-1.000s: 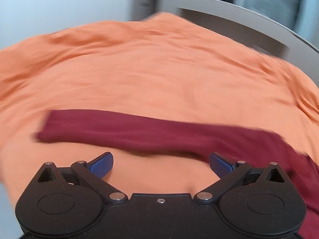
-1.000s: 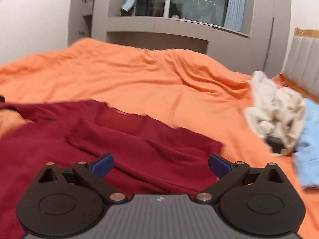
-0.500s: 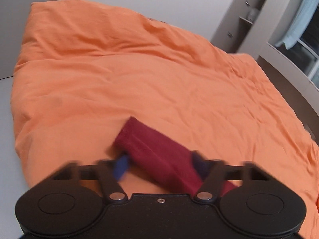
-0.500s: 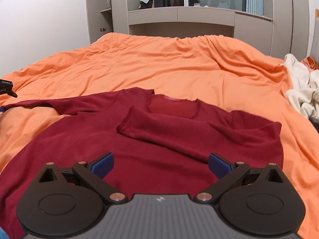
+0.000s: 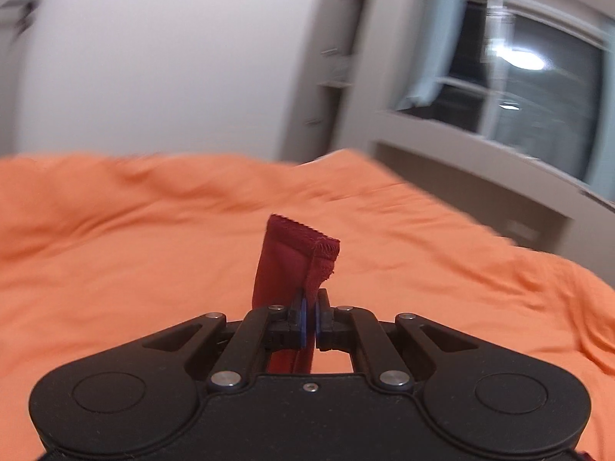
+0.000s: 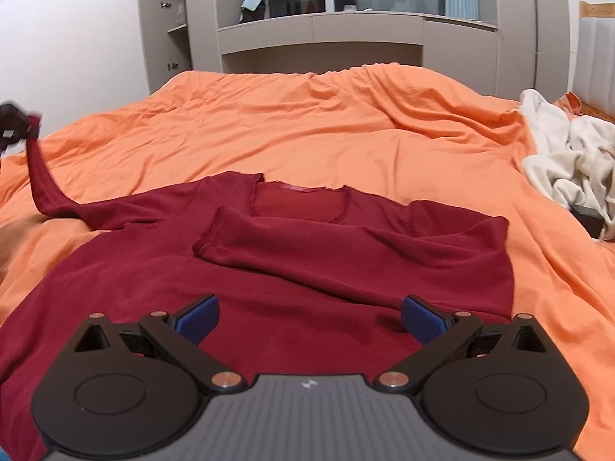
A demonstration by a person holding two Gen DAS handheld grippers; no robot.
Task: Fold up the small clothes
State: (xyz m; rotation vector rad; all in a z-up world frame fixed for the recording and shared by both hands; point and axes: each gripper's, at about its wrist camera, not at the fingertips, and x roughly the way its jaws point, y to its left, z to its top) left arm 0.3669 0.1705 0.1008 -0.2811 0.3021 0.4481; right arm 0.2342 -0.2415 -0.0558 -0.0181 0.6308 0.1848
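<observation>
A dark red long-sleeved shirt lies flat on the orange bedcover. Its right sleeve is folded across the chest. My left gripper is shut on the cuff of the left sleeve and holds it up off the bed; it also shows at the far left of the right wrist view, with the sleeve hanging from it. My right gripper is open and empty, hovering over the shirt's lower body.
A heap of cream clothes lies at the right edge of the bed, with a dark object beside it. Grey cabinets and a window stand beyond the bed. A padded headboard is at far right.
My left gripper closed on the left sleeve cuff and lifted it off the bed. My right gripper stayed open over the shirt, with its view settling.
</observation>
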